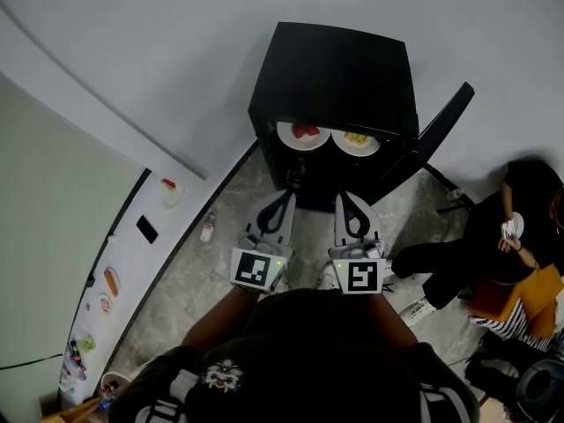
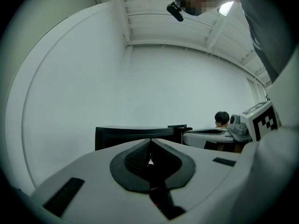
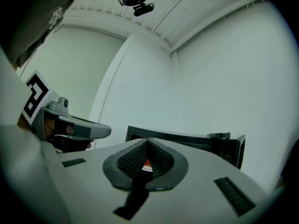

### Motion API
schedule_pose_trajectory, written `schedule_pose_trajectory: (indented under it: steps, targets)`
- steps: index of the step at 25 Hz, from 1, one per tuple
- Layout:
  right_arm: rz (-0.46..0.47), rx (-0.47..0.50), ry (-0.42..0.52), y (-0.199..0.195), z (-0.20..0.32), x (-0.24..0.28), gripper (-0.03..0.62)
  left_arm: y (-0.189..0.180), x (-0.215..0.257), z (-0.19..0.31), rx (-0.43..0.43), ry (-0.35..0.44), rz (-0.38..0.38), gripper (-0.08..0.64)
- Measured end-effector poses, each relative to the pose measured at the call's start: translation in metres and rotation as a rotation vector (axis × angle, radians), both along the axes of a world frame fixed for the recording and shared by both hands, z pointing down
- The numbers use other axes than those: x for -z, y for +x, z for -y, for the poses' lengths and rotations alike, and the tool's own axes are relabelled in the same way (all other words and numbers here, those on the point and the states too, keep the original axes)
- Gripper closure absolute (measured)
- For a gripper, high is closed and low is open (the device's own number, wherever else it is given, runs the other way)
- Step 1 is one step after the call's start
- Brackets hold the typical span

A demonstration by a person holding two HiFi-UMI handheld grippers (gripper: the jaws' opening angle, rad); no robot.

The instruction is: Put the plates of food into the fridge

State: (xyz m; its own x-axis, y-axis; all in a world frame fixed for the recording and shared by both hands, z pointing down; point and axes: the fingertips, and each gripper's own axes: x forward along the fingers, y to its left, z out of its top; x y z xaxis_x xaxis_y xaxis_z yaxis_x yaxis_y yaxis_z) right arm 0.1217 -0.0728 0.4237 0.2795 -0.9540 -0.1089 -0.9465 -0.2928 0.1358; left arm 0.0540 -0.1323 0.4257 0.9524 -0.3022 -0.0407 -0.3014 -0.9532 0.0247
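Head view shows two plates, a red-food plate (image 1: 304, 134) and a yellow-food plate (image 1: 356, 139), already inside the open fridge (image 1: 344, 69). The left gripper (image 1: 286, 194) and right gripper (image 1: 346, 201) have their fingers pressed together, holding nothing. More food sits on the counter (image 1: 132, 258), so more trips seem likely.

**A:** Fridge (image 1: 339, 69) position?
**B:** On the floor, back to the wall. Door (image 1: 443, 123) swung out to its right.
**A:** Contents?
**B:** Two plates side by side inside: left plate (image 1: 303, 134), right plate (image 1: 356, 140), close together.
**A:** Grippers?
**B:** Left gripper (image 1: 287, 192) and right gripper (image 1: 345, 199) side by side, just before the opening, each in line with its plate.
**A:** Anything else?
**B:** Long surface (image 1: 125, 258) on the left. Dish (image 1: 169, 191) at its far end, phone (image 1: 147, 229) next, food plate (image 1: 110, 282) nearer, more items at the near end. Bottle (image 1: 207, 230) on the floor between surface and fridge. Seated person (image 1: 520, 236) right of the fridge.
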Motion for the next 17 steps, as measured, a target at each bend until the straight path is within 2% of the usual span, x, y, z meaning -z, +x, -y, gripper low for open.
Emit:
schedule_pose_trajectory:
  steps: [11, 17]
  targets:
    - [-0.013, -0.007, 0.022, 0.002, 0.0001, 0.0067, 0.568, 0.0059, 0.0026, 0.0005, -0.003, 0.0, 0.002, 0.537]
    - [0.001, -0.003, 0.008, 0.003, -0.0027, 0.0016, 0.568, 0.0054, -0.0058, -0.0037, -0.006, -0.002, 0.037, 0.537]
